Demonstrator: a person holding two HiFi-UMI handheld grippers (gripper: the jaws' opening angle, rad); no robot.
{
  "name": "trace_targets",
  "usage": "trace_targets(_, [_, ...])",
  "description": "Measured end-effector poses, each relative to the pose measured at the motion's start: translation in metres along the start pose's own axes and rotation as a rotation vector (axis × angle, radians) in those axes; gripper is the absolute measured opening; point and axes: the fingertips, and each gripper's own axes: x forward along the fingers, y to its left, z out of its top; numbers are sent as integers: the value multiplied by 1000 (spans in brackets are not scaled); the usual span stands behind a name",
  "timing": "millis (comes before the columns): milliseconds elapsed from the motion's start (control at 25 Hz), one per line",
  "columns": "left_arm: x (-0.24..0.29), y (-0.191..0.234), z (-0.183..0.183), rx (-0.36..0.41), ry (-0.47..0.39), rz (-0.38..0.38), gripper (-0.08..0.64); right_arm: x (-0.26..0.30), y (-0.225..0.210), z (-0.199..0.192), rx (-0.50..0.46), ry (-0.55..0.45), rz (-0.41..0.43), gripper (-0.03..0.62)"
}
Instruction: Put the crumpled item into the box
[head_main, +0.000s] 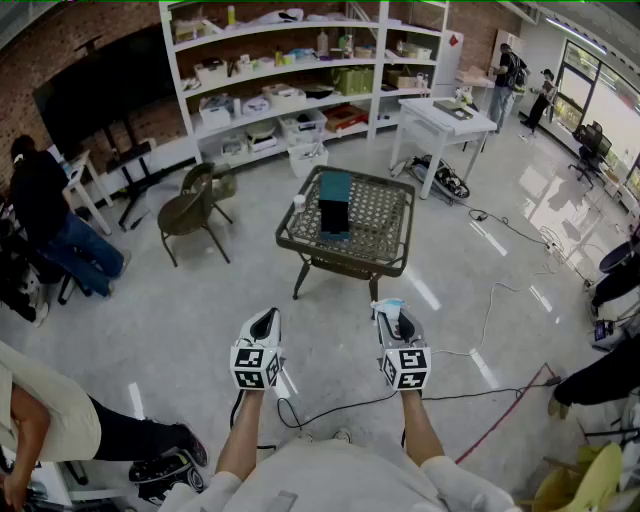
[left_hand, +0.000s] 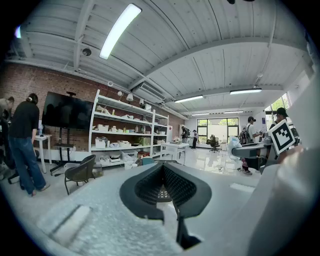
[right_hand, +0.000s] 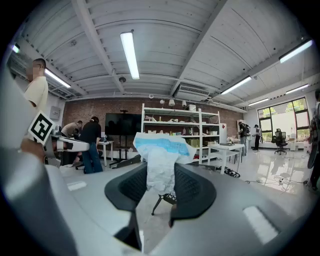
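A crumpled white and blue item (head_main: 388, 308) sticks up from my right gripper (head_main: 395, 322), which is shut on it. In the right gripper view the item (right_hand: 160, 155) is pinched between the dark jaws of that gripper (right_hand: 161, 172). To its left my left gripper (head_main: 264, 322) is held level beside it, and in the left gripper view it (left_hand: 163, 167) has its tips together with nothing between them. Ahead across the floor stands a dark wicker table (head_main: 395, 255) bearing an upright teal box (head_main: 334, 203). Both grippers are well short of the table.
A small white bottle (head_main: 299, 203) stands on the table's left edge. A dark chair (head_main: 190, 205) is to its left, white shelves (head_main: 300, 70) and a white table (head_main: 440, 120) behind. Cables (head_main: 490, 300) trail on the floor to the right. People stand at the left (head_main: 50, 215).
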Motion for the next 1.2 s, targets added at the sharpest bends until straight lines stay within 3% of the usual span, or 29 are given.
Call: trace_targets(1200, [23, -60, -18, 33, 30, 2, 5, -11, -28, -30, 3, 31, 79, 135])
